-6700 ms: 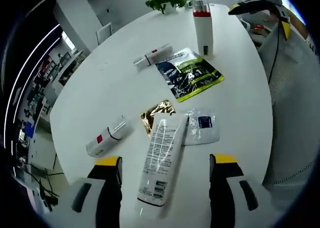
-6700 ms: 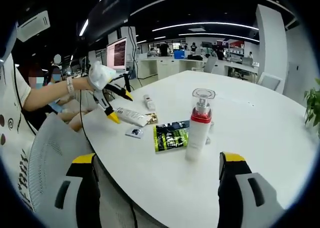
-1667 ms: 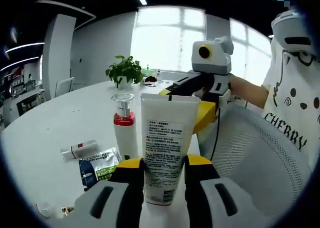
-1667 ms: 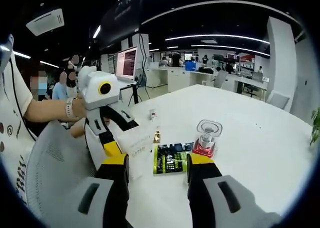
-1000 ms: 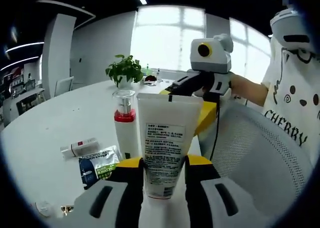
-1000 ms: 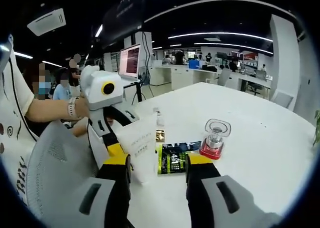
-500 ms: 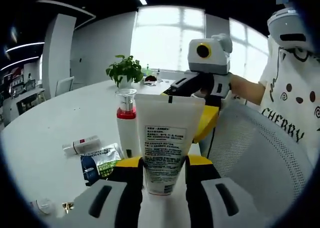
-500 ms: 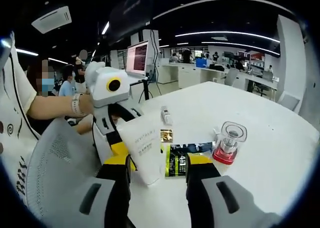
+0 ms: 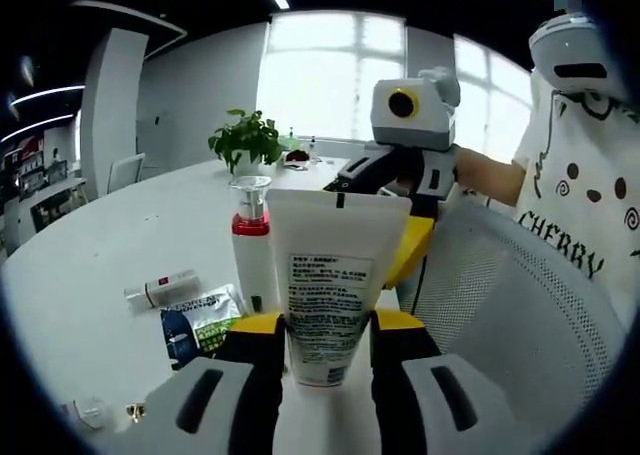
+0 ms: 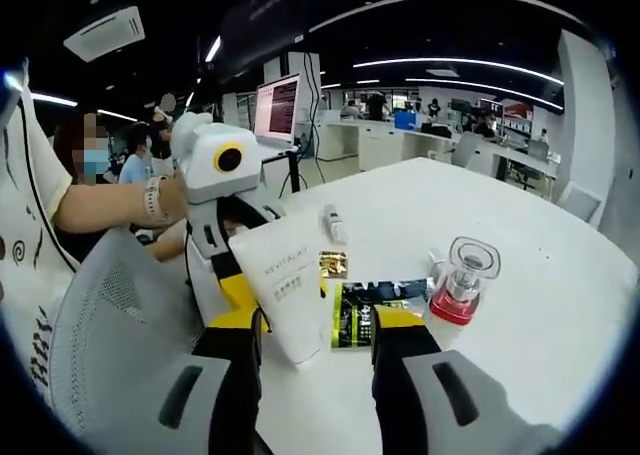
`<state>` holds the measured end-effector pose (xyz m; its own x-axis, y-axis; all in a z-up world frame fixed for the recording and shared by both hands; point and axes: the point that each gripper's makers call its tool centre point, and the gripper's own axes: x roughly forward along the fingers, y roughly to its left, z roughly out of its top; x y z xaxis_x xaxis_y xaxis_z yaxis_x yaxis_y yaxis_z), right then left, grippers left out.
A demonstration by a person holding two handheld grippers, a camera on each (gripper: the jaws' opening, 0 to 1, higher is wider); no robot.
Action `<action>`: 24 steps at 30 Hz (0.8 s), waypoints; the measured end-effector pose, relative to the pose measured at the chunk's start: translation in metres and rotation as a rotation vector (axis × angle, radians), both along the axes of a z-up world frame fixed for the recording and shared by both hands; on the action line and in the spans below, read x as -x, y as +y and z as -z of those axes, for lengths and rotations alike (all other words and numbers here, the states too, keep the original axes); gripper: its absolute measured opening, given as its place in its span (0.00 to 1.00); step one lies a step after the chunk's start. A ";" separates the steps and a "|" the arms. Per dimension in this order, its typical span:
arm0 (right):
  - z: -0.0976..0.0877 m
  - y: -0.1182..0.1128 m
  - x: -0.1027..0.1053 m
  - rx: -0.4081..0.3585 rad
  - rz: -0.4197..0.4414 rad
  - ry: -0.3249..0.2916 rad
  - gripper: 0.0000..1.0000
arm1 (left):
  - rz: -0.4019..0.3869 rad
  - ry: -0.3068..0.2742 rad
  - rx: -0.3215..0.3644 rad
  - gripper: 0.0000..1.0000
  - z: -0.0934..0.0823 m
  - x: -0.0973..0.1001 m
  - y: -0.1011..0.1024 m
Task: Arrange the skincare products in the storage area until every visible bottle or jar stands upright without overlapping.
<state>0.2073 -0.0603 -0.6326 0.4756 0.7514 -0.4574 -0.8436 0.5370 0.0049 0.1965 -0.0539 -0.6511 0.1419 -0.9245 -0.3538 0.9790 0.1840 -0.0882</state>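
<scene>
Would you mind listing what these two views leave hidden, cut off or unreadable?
- Left gripper view: the white tube hides the pump bottle's right side and the space between the jaws; whether its cap touches the table cannot be told.
- Left gripper view: the tube's print is too small to read.
- Right gripper view: the right gripper covers the green sachet's lower edge and the pump bottle's body.

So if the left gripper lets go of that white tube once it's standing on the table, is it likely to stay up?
Probably not for long. The white tube stands tall on its narrow end, flaring to a wide flat crimp, so it looks top-heavy. The left gripper pinches it low, and it leans in the right gripper view. Its soft-looking body may flex. The pump bottle beside it could be knocked.
</scene>
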 end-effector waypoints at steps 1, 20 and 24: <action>0.000 0.000 0.000 0.002 0.001 -0.001 0.44 | -0.001 -0.003 -0.001 0.29 -0.001 0.001 -0.001; -0.004 0.003 -0.008 0.026 -0.032 -0.018 0.43 | -0.045 -0.031 -0.008 0.29 -0.012 0.002 0.019; -0.004 0.008 -0.009 0.041 -0.049 -0.029 0.42 | -0.052 -0.037 -0.008 0.29 -0.014 -0.001 0.021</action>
<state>0.2161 -0.0522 -0.6282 0.4522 0.7550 -0.4749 -0.8685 0.4940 -0.0416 0.1979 -0.0330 -0.6371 0.2026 -0.9127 -0.3550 0.9706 0.2352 -0.0507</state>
